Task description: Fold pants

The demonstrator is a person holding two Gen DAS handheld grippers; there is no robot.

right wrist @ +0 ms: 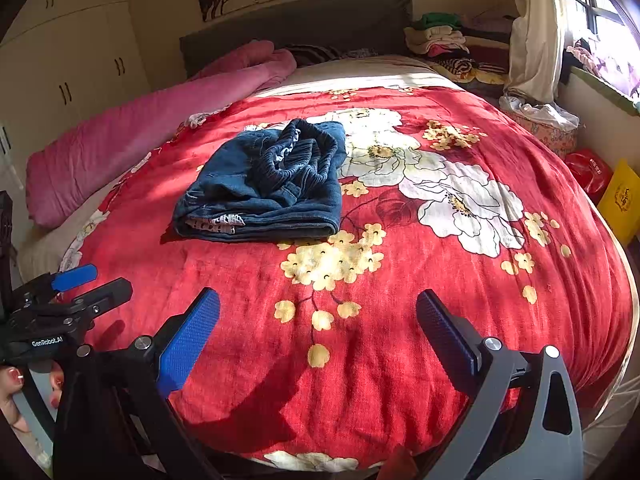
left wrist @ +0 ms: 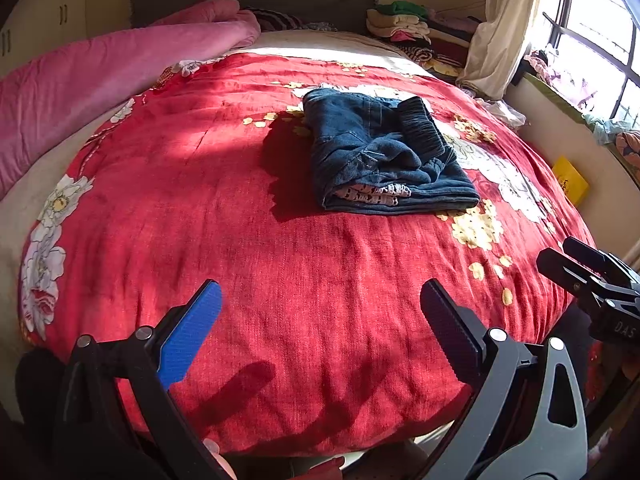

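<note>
Dark blue denim pants (left wrist: pixel 384 152) lie folded into a thick bundle on the red flowered blanket (left wrist: pixel 240 240), with the ribbed waistband on top and a patterned lining peeking out at the near edge. In the right wrist view the pants (right wrist: pixel 268 184) sit left of centre. My left gripper (left wrist: pixel 320 320) is open and empty, well short of the pants, over the blanket's near part. My right gripper (right wrist: pixel 318 320) is open and empty too, also back from the bundle. Each gripper shows at the edge of the other's view: the right one (left wrist: pixel 576 264), the left one (right wrist: pixel 88 280).
A pink quilt (left wrist: pixel 100 80) lies along the bed's left side. Stacked clothes (left wrist: pixel 404 24) sit by the headboard at the back right. A curtain (left wrist: pixel 504 20) and window are on the right, with a yellow bag (right wrist: pixel 624 200) and red bag (right wrist: pixel 588 172) on the floor beside the bed.
</note>
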